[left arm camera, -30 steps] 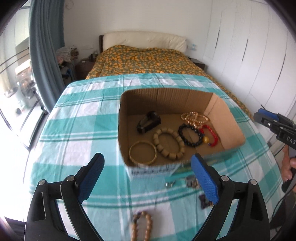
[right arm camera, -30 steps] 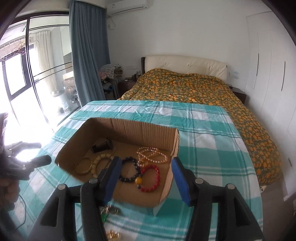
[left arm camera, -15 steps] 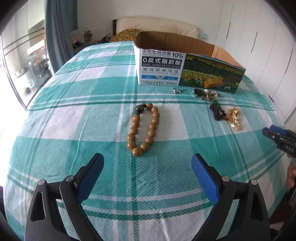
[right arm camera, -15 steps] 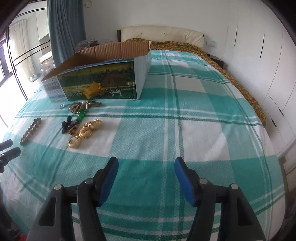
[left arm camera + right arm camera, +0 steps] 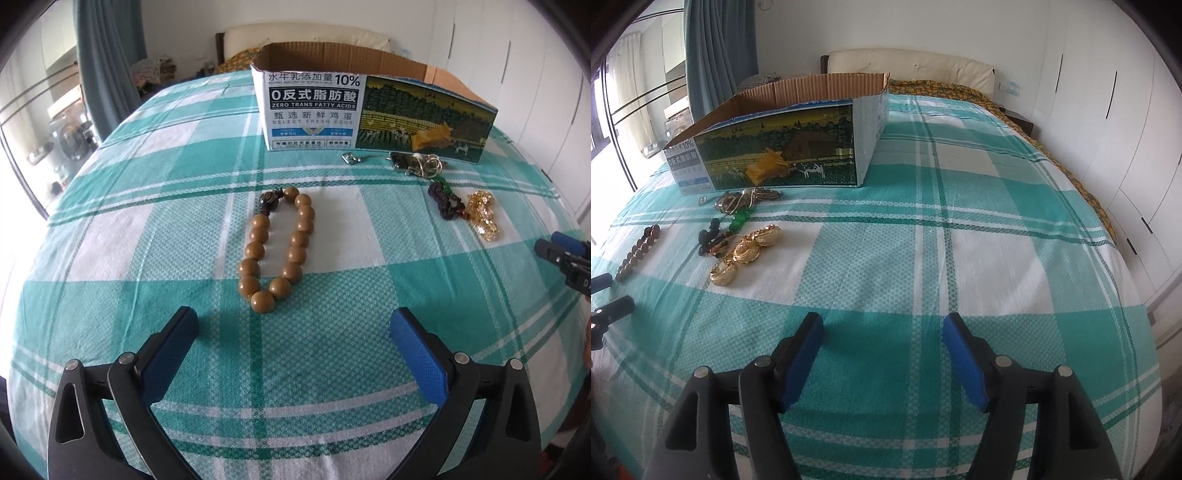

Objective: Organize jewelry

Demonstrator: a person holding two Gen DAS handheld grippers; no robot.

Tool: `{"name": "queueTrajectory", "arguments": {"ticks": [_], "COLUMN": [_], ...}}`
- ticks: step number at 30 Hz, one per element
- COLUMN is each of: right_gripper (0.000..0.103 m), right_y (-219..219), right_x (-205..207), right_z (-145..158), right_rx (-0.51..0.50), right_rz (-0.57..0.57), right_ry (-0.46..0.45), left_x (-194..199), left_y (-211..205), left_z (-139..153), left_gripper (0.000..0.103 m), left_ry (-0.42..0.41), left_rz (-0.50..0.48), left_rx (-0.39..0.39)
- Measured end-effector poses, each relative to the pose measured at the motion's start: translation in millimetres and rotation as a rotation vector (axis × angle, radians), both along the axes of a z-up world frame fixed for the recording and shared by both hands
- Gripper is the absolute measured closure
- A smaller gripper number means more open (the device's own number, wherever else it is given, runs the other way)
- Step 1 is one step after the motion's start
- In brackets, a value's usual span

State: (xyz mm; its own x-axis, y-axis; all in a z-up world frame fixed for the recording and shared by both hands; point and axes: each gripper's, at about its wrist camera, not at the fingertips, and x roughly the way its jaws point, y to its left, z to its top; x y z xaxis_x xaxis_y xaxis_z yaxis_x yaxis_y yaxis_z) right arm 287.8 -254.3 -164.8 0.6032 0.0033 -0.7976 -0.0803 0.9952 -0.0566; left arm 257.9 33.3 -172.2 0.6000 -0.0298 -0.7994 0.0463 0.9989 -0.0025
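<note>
On the checked tablecloth, loose jewelry is laid out in front of the cardboard box, with both grippers held empty and wide apart.

Furthest left, the wooden bead bracelet is seen lying flat as a long loop, directly ahead of the left gripper, whose fingers are spread well clear of it. Toward the right, a tangle of silver pieces is found just beside the box wall, then a dark cord piece touching the gold pieces. The right gripper is held over bare cloth, fingers parted, well apart from the gold pieces. The bracelet is judged the likely next pick: the fingers should be lowered astride its narrow width and closed across both bead rows, so that neither strand is pushed aside.
</note>
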Motion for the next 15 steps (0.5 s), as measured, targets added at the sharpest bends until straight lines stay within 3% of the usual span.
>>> {"name": "queueTrajectory", "arguments": {"ticks": [15], "right_gripper": [0.033], "right_y": [-0.6], "right_x": [-3.1], "right_z": [-0.7], "right_rx": [0.005], "right_rz": [-0.004], "right_ry": [-0.008], "left_x": [-0.6], "left_y": [-0.5], "left_z": [-0.1], "left_gripper": [0.0], "left_ry": [-0.002], "left_rz": [0.002], "left_rx": [0.0]}}
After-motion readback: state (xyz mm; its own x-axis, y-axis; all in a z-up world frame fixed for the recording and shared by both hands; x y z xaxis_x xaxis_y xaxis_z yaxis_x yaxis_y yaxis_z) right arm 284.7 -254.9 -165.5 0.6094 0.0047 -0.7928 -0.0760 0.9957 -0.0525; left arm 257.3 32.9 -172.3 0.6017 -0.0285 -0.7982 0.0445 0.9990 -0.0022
